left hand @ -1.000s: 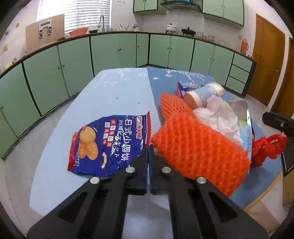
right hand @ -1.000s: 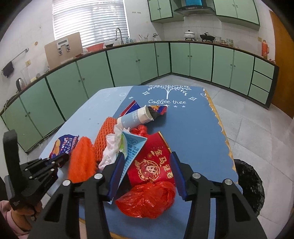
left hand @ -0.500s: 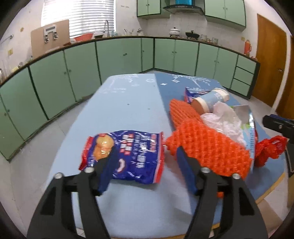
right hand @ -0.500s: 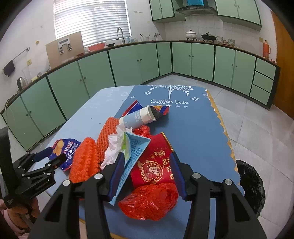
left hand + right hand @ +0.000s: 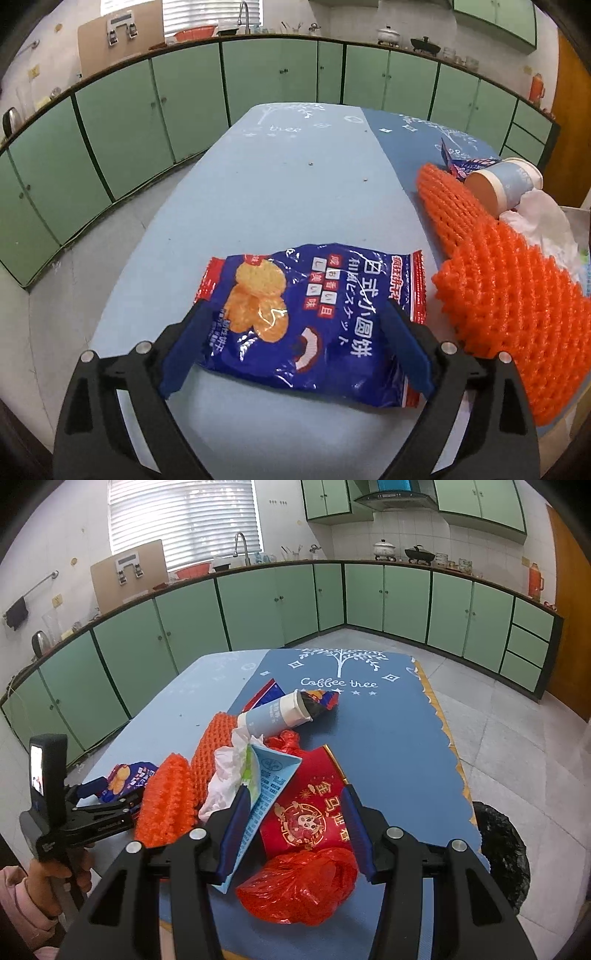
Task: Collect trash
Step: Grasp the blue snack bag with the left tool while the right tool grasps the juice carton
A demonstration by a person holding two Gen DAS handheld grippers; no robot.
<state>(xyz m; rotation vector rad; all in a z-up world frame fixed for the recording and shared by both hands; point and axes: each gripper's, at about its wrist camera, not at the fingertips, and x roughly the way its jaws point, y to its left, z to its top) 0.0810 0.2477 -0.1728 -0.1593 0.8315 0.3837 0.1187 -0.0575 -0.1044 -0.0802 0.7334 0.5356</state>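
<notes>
A blue biscuit packet [image 5: 314, 314] lies on the light blue table [image 5: 280, 184]. My left gripper [image 5: 295, 332] is open with a finger on each side of the packet; it also shows in the right wrist view [image 5: 103, 797]. Two orange foam nets [image 5: 509, 306] lie right of the packet. My right gripper [image 5: 295, 827] is open above a red envelope [image 5: 314, 805] and a crumpled red plastic bag [image 5: 303, 886]. A paper cup [image 5: 277, 712], white tissue [image 5: 225, 775] and a light blue wrapper [image 5: 269, 782] lie in the pile.
A black trash bag [image 5: 502, 853] sits on the floor by the table's right edge. Green kitchen cabinets [image 5: 258, 602] line the walls beyond the table. The dark blue mat [image 5: 369, 709] covers the table's right half.
My left gripper has opened and shifted left from the orange net to straddle the blue biscuit packet. The right gripper has stayed open over the red envelope.
</notes>
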